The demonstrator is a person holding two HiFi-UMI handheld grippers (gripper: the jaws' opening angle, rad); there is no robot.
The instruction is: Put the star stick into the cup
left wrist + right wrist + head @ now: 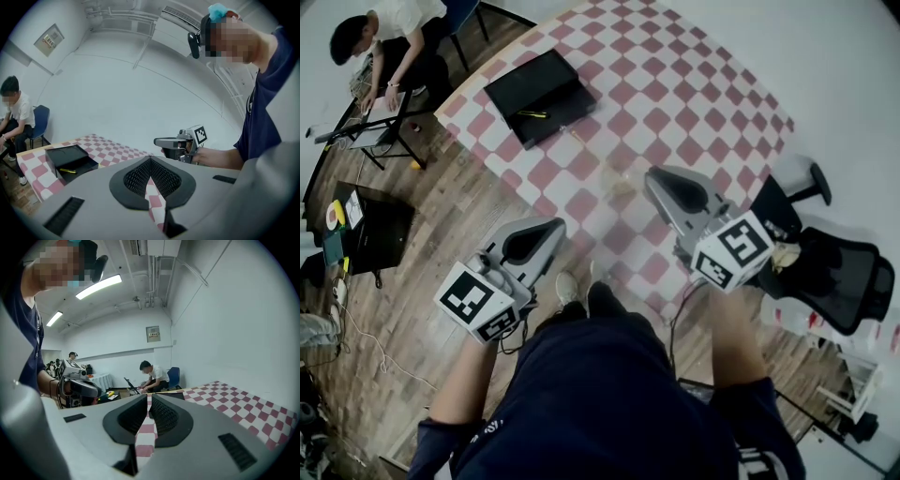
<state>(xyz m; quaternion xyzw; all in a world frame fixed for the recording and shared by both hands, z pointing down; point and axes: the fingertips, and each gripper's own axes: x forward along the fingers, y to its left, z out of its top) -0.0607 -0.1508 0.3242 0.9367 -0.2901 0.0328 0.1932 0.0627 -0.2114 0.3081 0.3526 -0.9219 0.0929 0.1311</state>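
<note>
- red-and-white checked cloth [675,103] covers the table, and a seated person [389,37] works at a desk far beyond it.
- left gripper [561,226]: its jaws are pressed together at the tips with nothing between them, held above the near table edge.
- right gripper [650,176]: its jaws are also drawn together and empty, with only cloth showing through the slit behind the tips.
- a thin yellow piece, likely the star stick [532,114], lies in the open black box [534,89], well ahead of the left jaws and a little to their left.
- a faint clear shape that may be the cup [619,180] stands just beside the right jaw tips, toward the left gripper; it is too pale to be sure.
- the step in hand looks like the reach for the stick, and nothing is grasped yet.
- to do it well, the person should spread the left jaws before they enter the box.
- the jaws should come down straddling the stick across its length, clear of the box wall, and close on its middle.
- a steadying right gripper beside the cup would help, since a light clear cup probably tips easily.
</note>
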